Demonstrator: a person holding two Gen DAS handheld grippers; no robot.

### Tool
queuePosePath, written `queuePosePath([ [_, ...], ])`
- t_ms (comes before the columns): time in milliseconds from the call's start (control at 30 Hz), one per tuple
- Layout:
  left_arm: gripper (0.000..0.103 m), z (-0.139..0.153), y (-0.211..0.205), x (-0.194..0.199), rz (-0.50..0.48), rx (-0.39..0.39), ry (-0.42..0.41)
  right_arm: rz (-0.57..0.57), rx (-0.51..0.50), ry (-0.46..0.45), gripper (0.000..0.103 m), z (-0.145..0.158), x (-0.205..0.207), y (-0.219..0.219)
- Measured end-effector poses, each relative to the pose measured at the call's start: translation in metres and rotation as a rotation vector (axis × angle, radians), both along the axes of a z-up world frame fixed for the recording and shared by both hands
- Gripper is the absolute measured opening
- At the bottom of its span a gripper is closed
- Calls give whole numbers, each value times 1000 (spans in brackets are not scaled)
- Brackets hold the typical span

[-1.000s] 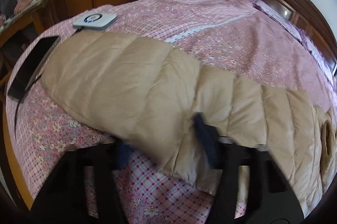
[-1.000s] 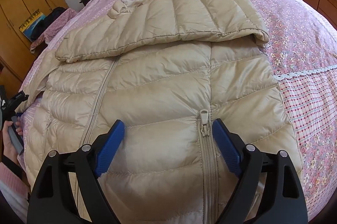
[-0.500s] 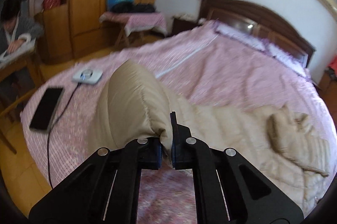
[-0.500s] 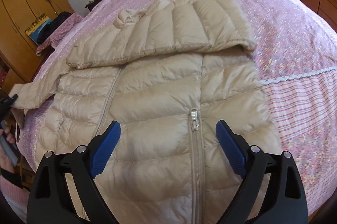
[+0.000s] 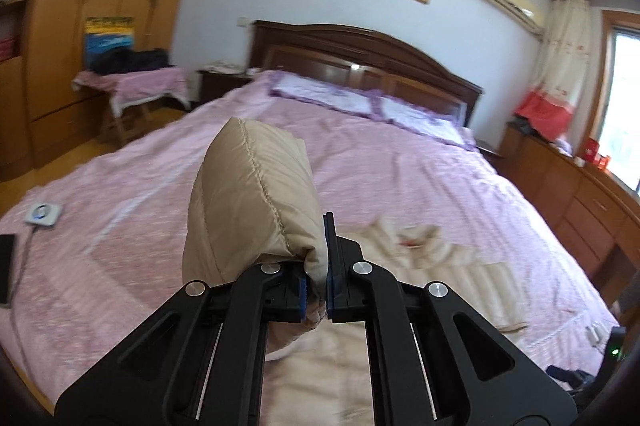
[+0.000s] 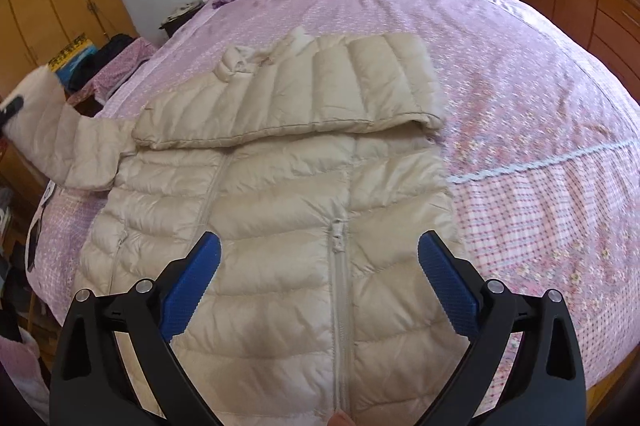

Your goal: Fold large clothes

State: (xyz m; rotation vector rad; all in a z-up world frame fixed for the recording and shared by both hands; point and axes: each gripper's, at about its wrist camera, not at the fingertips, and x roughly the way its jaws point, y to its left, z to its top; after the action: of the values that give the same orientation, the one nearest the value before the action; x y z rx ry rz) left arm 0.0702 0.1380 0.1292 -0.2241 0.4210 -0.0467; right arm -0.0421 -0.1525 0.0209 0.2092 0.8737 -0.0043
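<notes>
Left gripper [image 5: 316, 292] clamps jacket sleeve [image 5: 252, 201]; right gripper [image 6: 319, 268] wide above jacket [image 6: 280, 209].

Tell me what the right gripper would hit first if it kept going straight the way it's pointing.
Most likely the beige down jacket, near its front zipper, which sits between the open right gripper fingers. How far off it lies is unclear.

The jacket [image 6: 280, 193] lies on the bed [image 6: 520, 105] below my right gripper [image 6: 320, 266]. One sleeve [image 6: 304, 93] lies across its chest; my left gripper [image 5: 316, 290] holds the other sleeve [image 5: 252, 205] raised at the left.
</notes>
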Motion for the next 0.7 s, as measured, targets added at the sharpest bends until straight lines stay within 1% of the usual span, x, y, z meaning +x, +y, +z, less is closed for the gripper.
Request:
queuePosePath([
  [100, 6, -1, -30, 13, -59, -4, 8, -26, 3, 1, 95, -1, -2, -10],
  [267, 6, -16, -74, 33, -134, -43, 61, -71, 26, 6, 95, -5, -4, -27],
  [433, 6, -46, -115, 48, -222, -83, 135, -102, 52, 12, 95, -9, -5, -40],
  [567, 6, -75, -144, 57, -265, -77, 205, -122, 70, 20, 95, -14, -7, -49],
  [700, 6, -107, -168, 70, -299, -69, 294, -133, 78, 26, 95, -18, -10, -54],
])
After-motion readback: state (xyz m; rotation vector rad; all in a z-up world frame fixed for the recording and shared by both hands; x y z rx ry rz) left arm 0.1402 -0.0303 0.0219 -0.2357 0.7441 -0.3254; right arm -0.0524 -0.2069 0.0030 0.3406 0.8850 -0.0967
